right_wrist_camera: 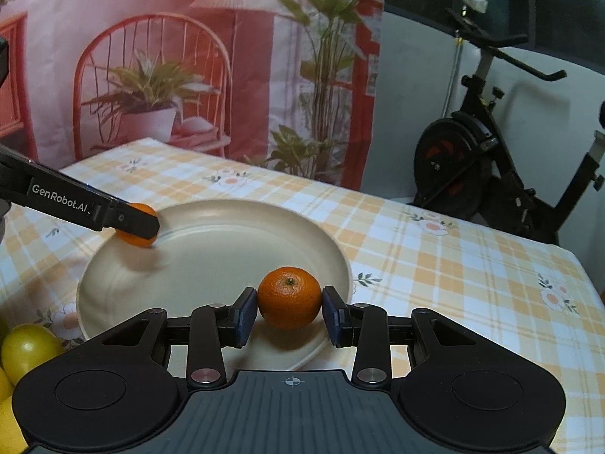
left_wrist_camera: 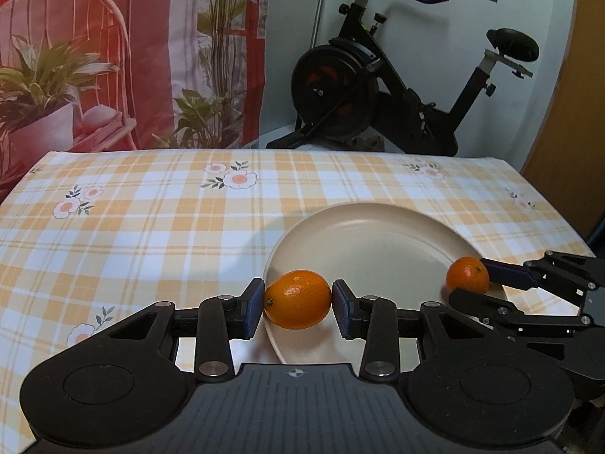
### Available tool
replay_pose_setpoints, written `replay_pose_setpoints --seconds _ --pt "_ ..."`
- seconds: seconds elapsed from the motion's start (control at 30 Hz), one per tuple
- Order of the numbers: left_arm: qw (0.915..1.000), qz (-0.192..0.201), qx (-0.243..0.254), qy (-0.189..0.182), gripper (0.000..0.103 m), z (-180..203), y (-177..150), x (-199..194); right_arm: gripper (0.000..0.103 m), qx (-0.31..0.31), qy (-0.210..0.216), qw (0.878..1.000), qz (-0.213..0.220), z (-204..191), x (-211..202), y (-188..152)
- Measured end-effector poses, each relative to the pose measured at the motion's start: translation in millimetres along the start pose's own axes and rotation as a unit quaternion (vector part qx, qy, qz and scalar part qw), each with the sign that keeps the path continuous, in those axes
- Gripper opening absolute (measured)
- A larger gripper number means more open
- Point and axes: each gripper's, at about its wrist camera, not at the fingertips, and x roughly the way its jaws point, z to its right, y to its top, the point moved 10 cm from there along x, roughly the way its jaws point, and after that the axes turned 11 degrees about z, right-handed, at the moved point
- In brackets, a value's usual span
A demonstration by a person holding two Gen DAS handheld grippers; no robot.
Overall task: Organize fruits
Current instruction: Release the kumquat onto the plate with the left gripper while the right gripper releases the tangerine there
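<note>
2 oranges (left_wrist_camera: 297,299) gripped over plate (left_wrist_camera: 378,234)

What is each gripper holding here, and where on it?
Left gripper: an oval orange, pads on its two ends. Right gripper: a round orange, pads on opposite sides, stem facing the camera.

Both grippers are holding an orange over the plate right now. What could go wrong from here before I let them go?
1. The left gripper holds its orange right at the plate rim, so on release it may roll onto the tablecloth.
2. The right gripper holds its orange near the opposite rim: same risk.
3. The plate is shallow, so dropped fruit may roll.
</note>
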Motion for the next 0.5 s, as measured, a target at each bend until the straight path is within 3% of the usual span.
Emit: replay_pose_setpoints --seconds 0.27,0.5 --pt "0.9999 -0.010 0.002 0.003 0.044 -0.9 0.1 0.7 0.036 -0.003 0.001 1.000 -0.009 -1.6 4.8 -1.3" --pt "0.9998 -0.015 -0.007 0.008 0.050 -3.8 -0.1 -5.2 0.045 0.016 0.004 1.000 0.004 0.9 -5.0 4.4"
